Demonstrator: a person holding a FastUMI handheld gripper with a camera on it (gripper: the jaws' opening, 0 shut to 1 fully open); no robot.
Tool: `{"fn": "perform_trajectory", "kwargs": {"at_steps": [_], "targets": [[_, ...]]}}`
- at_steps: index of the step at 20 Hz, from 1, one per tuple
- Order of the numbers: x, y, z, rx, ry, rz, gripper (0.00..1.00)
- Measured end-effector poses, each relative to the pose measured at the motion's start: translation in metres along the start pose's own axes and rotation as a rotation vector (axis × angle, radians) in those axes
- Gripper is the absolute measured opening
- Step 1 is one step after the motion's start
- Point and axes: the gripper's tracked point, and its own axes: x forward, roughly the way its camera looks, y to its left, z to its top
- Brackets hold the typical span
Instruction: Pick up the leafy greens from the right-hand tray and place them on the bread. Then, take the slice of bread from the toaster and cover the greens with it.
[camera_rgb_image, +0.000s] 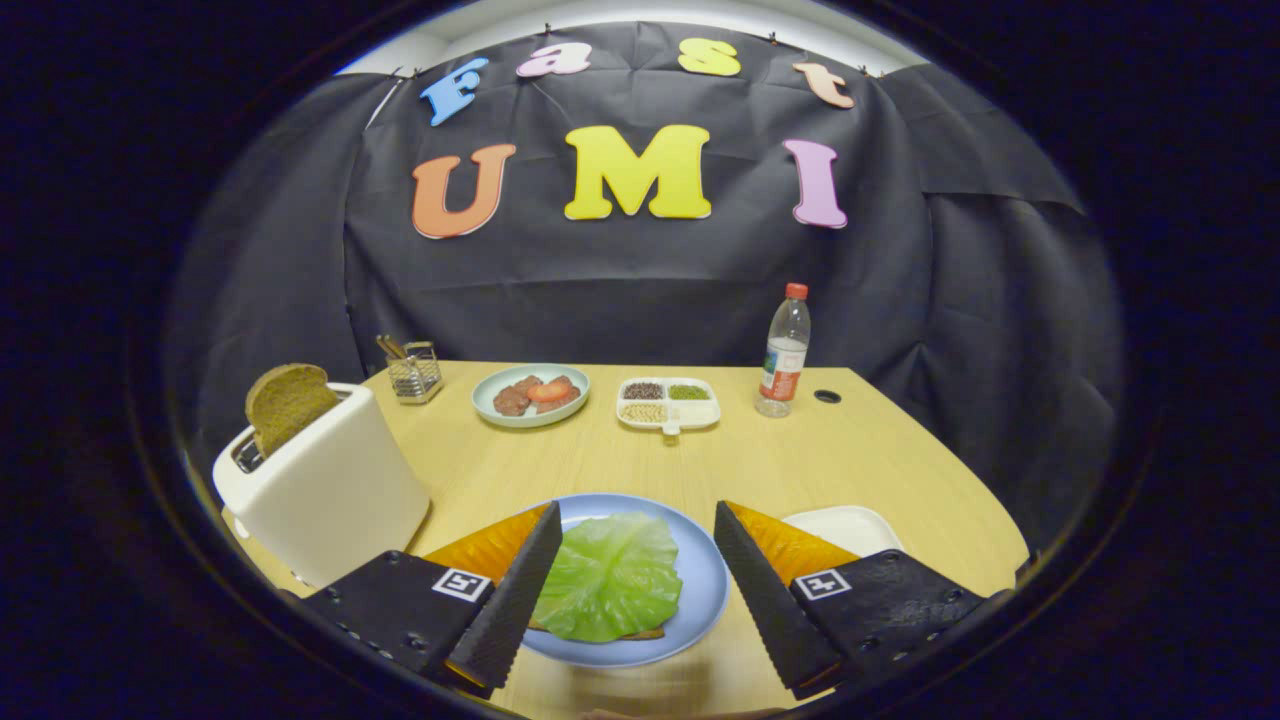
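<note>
I am working in a staged booth, not a real kitchen: black cloth (640, 290) hangs as the wall behind a pale wooden table (800, 450). Kitchen props are laid out on it: a toaster (330, 490), plates of food (530, 395), a divided dish of grains (668, 403), a water bottle (785, 350).

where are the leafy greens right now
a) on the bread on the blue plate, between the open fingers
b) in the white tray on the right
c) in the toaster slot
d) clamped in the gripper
a: the leafy greens lie flat over the bread on the blue plate, in the gap of the open gripper, whose fingers hold nothing.
</note>
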Motion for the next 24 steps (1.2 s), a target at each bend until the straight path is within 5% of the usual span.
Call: {"fn": "perform_trajectory", "kwargs": {"at_steps": [12, 24], "targets": [[-0.1, 0.098, 0.092, 0.003, -0.158, 0.058, 0.94], [-0.05, 0.222, 0.091, -0.046, -0.052, 0.168, 0.94]]}}
